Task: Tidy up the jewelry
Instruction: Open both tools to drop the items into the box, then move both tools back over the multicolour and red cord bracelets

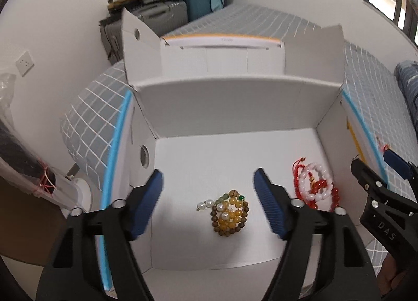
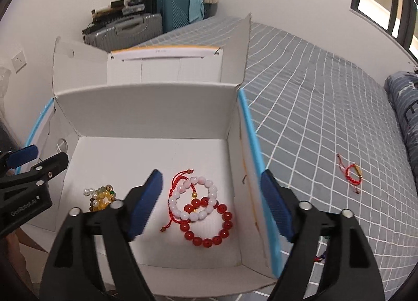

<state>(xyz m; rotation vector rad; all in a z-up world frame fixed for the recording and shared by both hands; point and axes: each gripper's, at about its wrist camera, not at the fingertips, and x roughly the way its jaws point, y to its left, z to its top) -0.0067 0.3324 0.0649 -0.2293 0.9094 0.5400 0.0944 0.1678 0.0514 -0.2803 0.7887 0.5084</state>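
While both your tongs, left [image 1: 209, 201] and right [image 2: 211, 204], gape empty above the box [image 2: 146, 107], the red cord bracelet [image 2: 352, 173] outside it risks being overlooked.

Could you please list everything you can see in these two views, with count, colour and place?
cardboard box: one, white with blue edges, open on the bed
amber and brown bead pile: one heap, yellow, brown, some white pearls, box floor on the left
red bead bracelet: one, red, box floor on the right
pale pink bead bracelet: one, pinkish white, overlapping the red bead bracelet
red cord: one, red, beside the pale beads
red string bracelet: one, red with a gold piece, on the bedspread outside the box
bedspread: one, grey with white grid
suitcases: at least two, grey and teal, by the far wall
left gripper: one, black with blue pads, open above the box
right gripper: one, same colours, open above the box
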